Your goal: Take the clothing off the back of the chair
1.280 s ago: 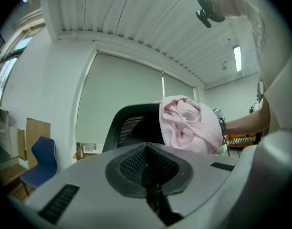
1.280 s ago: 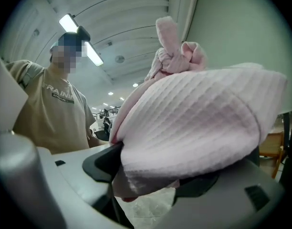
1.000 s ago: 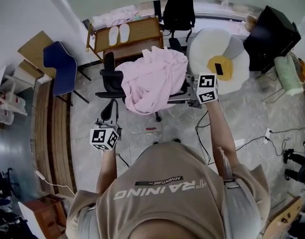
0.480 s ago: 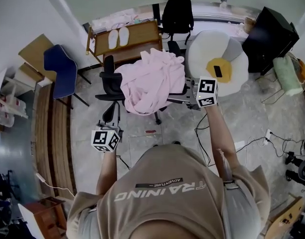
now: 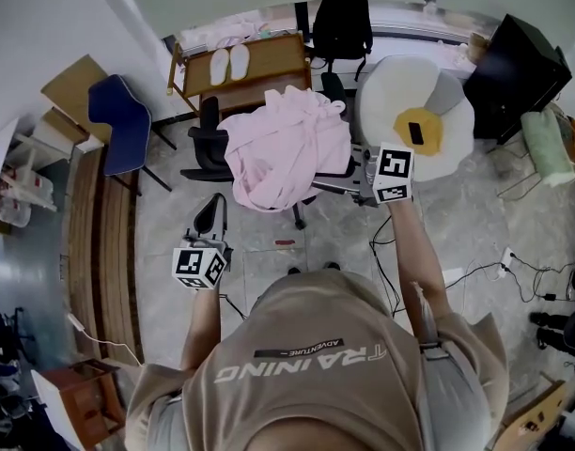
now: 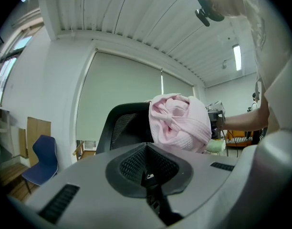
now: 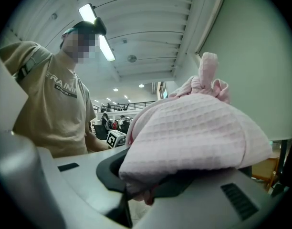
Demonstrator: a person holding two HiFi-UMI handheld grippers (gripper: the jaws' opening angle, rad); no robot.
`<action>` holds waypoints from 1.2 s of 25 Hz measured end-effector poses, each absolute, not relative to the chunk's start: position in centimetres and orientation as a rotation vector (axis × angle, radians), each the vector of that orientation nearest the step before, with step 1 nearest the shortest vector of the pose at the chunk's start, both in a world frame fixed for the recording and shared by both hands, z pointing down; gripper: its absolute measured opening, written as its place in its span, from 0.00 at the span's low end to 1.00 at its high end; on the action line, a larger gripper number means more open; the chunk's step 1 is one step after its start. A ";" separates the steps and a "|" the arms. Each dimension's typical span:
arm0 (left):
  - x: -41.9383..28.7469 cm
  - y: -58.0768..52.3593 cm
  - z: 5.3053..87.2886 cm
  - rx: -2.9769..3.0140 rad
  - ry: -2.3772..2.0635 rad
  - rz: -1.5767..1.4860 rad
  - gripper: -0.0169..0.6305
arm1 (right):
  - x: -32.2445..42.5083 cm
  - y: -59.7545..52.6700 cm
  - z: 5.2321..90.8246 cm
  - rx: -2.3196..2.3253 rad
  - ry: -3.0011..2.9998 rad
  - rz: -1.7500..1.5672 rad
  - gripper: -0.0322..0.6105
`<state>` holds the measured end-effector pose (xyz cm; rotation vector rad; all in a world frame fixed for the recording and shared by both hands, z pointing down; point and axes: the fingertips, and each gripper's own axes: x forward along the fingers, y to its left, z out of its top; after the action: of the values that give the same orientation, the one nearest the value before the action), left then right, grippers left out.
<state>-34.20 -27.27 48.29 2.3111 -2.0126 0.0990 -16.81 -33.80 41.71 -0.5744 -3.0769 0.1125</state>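
The pink waffle-knit clothing point(image 5: 287, 144) lies heaped over the back of a black office chair point(image 5: 201, 163). My right gripper point(image 5: 353, 178) is at the garment's right edge. In the right gripper view its jaws point(image 7: 155, 182) are closing, and a fold of the pink cloth point(image 7: 198, 128) is pinched between them. My left gripper point(image 5: 213, 207) hovers short of the chair's near left side. Its jaws point(image 6: 146, 151) are shut with nothing in them. They point at the mesh backrest point(image 6: 122, 128) and the pink bundle point(image 6: 182, 123).
A blue chair point(image 5: 123, 125) stands at the left. Behind the office chair is a wooden bench point(image 5: 269, 64) bearing white slippers. An egg-shaped floor cushion point(image 5: 414, 111) lies at the right. Cables point(image 5: 475, 266) trail over the floor at the right.
The left gripper has edged a little toward the chair. The right gripper has stayed at the garment's right edge, and the cloth there has bunched slightly.
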 end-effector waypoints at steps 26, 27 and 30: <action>-30.5 -23.4 46.3 2.290 -2.037 0.122 0.05 | -14.6 -26.9 37.0 -0.746 -3.161 0.059 0.19; -30.4 -23.0 46.2 2.306 -2.024 0.128 0.05 | -14.7 -26.3 36.8 -0.736 -3.170 0.063 0.19; -30.8 -19.4 46.7 2.349 -1.988 0.147 0.05 | -15.0 -21.9 37.0 -0.699 -3.192 0.068 0.19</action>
<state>-30.83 -19.39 46.73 2.3485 -1.9883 0.1467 -14.95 -21.85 37.01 -0.6990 -3.1921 0.0684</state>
